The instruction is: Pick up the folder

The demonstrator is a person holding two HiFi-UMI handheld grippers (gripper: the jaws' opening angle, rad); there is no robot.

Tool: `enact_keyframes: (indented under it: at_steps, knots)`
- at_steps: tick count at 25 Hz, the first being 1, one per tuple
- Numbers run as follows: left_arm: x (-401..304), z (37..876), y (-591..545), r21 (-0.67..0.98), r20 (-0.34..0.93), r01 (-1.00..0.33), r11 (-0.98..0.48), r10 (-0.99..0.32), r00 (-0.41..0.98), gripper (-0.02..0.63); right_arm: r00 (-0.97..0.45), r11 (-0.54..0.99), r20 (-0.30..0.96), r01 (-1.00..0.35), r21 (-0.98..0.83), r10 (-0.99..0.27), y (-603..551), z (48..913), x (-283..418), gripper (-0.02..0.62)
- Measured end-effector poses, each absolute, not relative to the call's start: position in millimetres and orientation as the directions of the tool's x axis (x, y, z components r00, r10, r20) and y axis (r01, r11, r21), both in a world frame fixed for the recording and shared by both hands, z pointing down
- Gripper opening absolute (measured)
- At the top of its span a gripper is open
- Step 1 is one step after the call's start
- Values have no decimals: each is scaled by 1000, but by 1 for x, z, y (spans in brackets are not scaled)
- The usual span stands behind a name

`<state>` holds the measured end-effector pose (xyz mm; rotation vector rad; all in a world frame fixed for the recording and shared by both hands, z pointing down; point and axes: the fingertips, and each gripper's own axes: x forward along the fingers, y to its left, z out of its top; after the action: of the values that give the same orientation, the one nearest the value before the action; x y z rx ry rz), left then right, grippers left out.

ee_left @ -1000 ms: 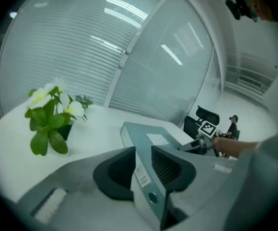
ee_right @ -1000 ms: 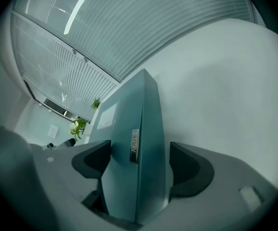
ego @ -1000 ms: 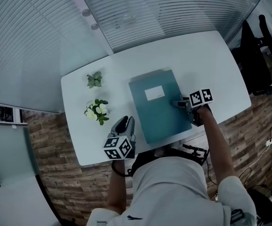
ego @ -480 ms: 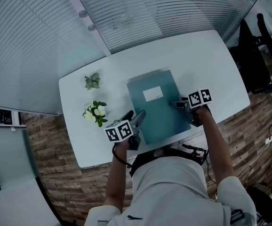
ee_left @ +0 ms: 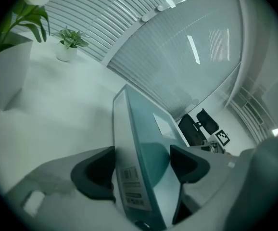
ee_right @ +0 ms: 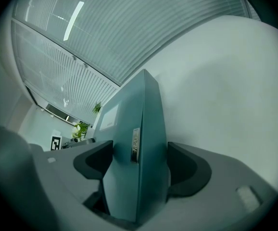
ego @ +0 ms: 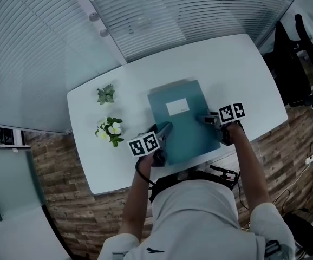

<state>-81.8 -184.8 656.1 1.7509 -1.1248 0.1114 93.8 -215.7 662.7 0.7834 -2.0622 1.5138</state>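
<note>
The teal folder (ego: 182, 121) lies flat on the white table (ego: 243, 75). My left gripper (ego: 164, 129) sits at the folder's near left corner. Its jaws are opening, and the labelled edge of the folder (ee_left: 144, 143) stands between them with a little slack on one side. On the opposite side my right gripper (ego: 204, 118) is at the right edge. Its jaws are closing on the folder (ee_right: 139, 129), which fills the gap, a pad against each face. In their own views both grippers, left (ee_left: 142, 170) and right (ee_right: 140, 165), straddle the folder.
A white-flowered plant (ego: 111, 129) and a small green plant (ego: 106, 93) stand left of the folder, close to my left gripper. A black office chair (ego: 294, 64) is beyond the table's right end. Slatted glass walls run behind the table.
My left gripper has swung right and down from the table's front to the folder's corner, and its jaws have opened round the edge. The right gripper has stayed at the right edge.
</note>
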Motion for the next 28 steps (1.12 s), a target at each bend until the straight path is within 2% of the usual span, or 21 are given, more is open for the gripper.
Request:
enact_keyframes:
  at_steps: [5,11,17,19,24,26,28]
  knots:
    - [-85,656,-187,727,519,-687,7,-662,541,378,-741,251,644,-671,-698,-191,-215,661,93,360]
    - [-90,653,-187,809,463,-583,78,-696,549,378,-779,325,547,-625,-709,-307,-210,654,94,364]
    - [-92,645,-178,949,265,-310,64,-696,668,346,-807,336,504,-588,-736,-307,-210,651,96,365]
    - [-95,635,-178,973,191,-226,46,-708,680,296,-819,324,486,-569,-756,-304,-210,650,96,374]
    - [-87,597,-183,998,-8,-39,-51,-703,711,318,-867,274,405,-481,-833,-291,-206,642,90,383]
    - [-81,598,-182,996,11,-68,-58,-678,735,324,-871,268,397,-472,-840,-289,-204,643,89,383]
    - [-65,610,-175,978,99,-189,-86,-607,789,339,-870,289,411,-481,-828,-272,-201,644,85,385]
